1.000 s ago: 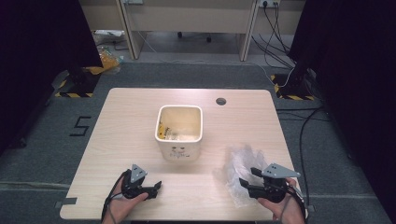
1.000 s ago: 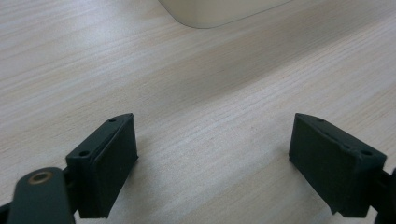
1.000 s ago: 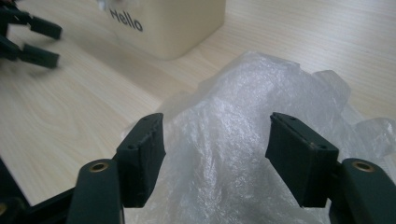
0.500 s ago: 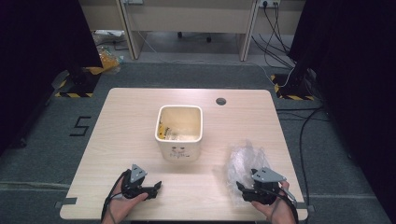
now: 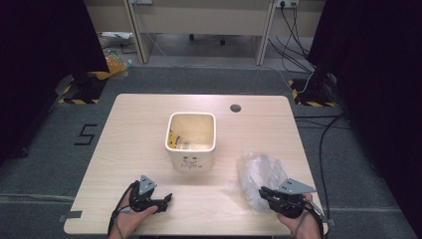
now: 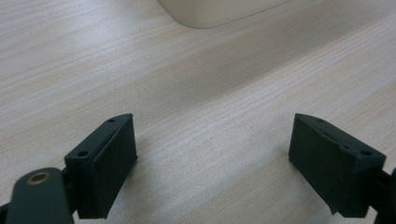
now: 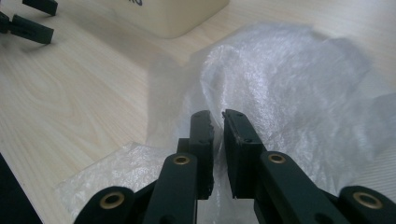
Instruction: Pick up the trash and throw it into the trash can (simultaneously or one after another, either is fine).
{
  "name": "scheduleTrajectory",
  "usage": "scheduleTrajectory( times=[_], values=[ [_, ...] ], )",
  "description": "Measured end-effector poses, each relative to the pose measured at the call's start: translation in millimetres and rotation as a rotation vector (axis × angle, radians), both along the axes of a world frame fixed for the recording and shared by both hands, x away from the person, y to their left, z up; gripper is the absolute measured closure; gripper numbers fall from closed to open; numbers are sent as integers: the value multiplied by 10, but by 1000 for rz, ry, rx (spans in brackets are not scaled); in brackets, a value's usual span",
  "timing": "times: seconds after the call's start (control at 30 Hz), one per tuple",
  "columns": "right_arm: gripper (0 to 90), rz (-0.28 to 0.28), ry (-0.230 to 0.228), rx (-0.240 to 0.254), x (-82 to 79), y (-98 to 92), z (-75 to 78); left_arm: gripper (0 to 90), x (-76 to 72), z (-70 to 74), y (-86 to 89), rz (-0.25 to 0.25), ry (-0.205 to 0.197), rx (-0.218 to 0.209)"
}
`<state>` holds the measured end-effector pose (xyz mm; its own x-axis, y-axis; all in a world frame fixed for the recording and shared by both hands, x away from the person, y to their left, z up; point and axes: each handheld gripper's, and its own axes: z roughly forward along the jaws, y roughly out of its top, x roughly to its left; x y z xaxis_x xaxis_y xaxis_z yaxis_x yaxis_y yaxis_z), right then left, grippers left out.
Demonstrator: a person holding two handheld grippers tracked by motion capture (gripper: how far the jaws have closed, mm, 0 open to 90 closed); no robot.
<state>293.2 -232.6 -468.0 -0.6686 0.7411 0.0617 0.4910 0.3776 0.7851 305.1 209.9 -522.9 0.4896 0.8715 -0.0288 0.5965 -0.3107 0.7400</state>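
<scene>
One crumpled clear plastic bag (image 5: 259, 175) lies on the pale wooden worktop (image 5: 129, 129), near its right front corner, long axis running front to back. Right hand-held gripper (image 7: 217, 122): jaws have just been closing and now pinch the bag's near edge. One cream square plastic bin (image 5: 191, 141) stands mid-worktop, bare wood around it. Left hand-held gripper (image 6: 212, 154): jaws spread over bare wood by the front edge.

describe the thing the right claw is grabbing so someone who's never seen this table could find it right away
Start at the cream square bin in the middle of the wooden table, then look toward the near right corner. There lies a crumpled clear plastic bag, pinched by the right claw. It is the table's one see-through, wrinkled, soft thing.
</scene>
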Motion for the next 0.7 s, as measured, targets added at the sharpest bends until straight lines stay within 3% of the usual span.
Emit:
scheduleTrajectory(
  times=[0.1,0.3,0.53,0.7],
  values=[
    [873,10,3,17,10,12,4,143,2,0,0,-1,0,1],
    [891,17,-50,42,-23,-14,197,143,4,0,0,-1,0,1],
    [895,16,-73,120,31,-114,372,143,5,-1,0,-1,0,1],
    [900,32,-107,176,125,-116,589,144,5,0,1,-1,0,1]
  ],
)
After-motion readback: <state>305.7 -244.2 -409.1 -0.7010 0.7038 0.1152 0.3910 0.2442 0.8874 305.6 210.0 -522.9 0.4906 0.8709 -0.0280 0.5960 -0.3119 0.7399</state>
